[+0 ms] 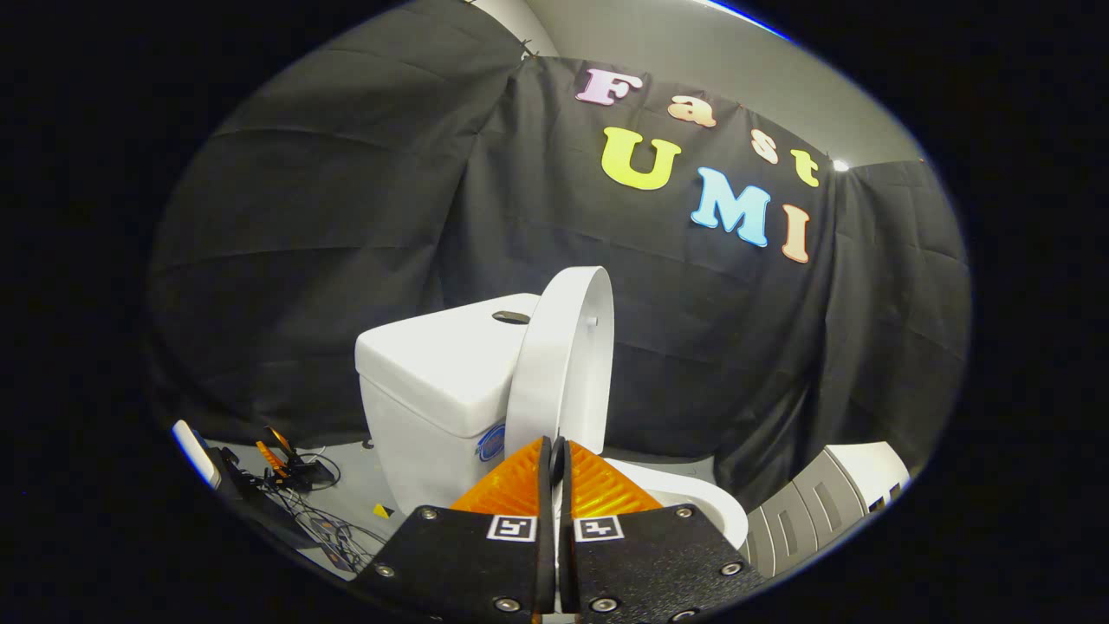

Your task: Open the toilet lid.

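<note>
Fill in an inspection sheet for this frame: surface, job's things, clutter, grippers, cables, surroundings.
Surface: grey floor, partly covered.
Job's things: toilet lid raised, upright against the tank; bowl rim exposed.
Clutter: orange-black tools on the floor beside the tank; grey ribbed unit beyond the bowl.
Grippers: hand-held gripper fingers together, empty, tips just before the lid's lower edge.
Cables: loose tangle on the floor.
Surroundings: black cloth wall.

Closed tongs [554,451] before raised toilet lid [563,355]
</note>
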A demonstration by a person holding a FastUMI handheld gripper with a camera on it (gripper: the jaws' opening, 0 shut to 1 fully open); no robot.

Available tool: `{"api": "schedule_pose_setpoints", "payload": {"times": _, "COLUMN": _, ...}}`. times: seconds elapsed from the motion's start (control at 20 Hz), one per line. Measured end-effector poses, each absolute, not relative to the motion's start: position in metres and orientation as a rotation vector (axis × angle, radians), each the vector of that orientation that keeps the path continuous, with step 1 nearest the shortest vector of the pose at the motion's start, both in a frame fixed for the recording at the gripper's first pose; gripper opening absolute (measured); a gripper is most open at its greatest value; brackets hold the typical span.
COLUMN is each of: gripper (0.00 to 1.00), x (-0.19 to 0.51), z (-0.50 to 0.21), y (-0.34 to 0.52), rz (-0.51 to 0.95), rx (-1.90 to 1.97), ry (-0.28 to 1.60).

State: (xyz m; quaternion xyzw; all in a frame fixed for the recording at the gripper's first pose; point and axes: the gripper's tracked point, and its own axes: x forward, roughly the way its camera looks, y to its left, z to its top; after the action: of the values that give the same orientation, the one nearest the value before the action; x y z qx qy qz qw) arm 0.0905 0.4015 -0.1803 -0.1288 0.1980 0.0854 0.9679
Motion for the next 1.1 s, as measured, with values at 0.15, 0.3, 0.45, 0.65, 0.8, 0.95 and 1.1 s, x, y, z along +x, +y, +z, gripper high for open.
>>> {"api": "schedule_pose_setpoints", "payload": {"times": 0.15, "gripper": 0.13, "x": 0.087, "z": -0.178, "y": 0.409, "rz": 0.220, "rx": -0.269, "ry": 0.435}}
{"api": "schedule_pose_setpoints", "payload": {"times": 0.3, "gripper": 0.33, "x": 0.080, "z": -0.153, "y": 0.419, "rz": 0.286, "rx": -0.209, "ry": 0.395}}
{"api": "schedule_pose_setpoints", "payload": {"times": 0.45, "gripper": 0.77, "x": 0.073, "z": -0.121, "y": 0.422, "rz": 0.340, "rx": -0.159, "ry": 0.350}}
{"api": "schedule_pose_setpoints", "payload": {"times": 0.65, "gripper": 0.95, "x": 0.073, "z": -0.072, "y": 0.408, "rz": 0.383, "rx": -0.119, "ry": 0.274}}
{"api": "schedule_pose_setpoints", "payload": {"times": 0.8, "gripper": 0.95, "x": 0.080, "z": -0.027, "y": 0.378, "rz": 0.384, "rx": -0.087, "ry": 0.203}}
{"api": "schedule_pose_setpoints", "payload": {"times": 0.95, "gripper": 0.95, "x": 0.088, "z": 0.009, "y": 0.330, "rz": 0.363, "rx": -0.040, "ry": 0.140}}
{"api": "schedule_pose_setpoints", "payload": {"times": 1.1, "gripper": 0.95, "x": 0.092, "z": 0.037, "y": 0.270, "rz": 0.326, "rx": 0.036, "ry": 0.082}}
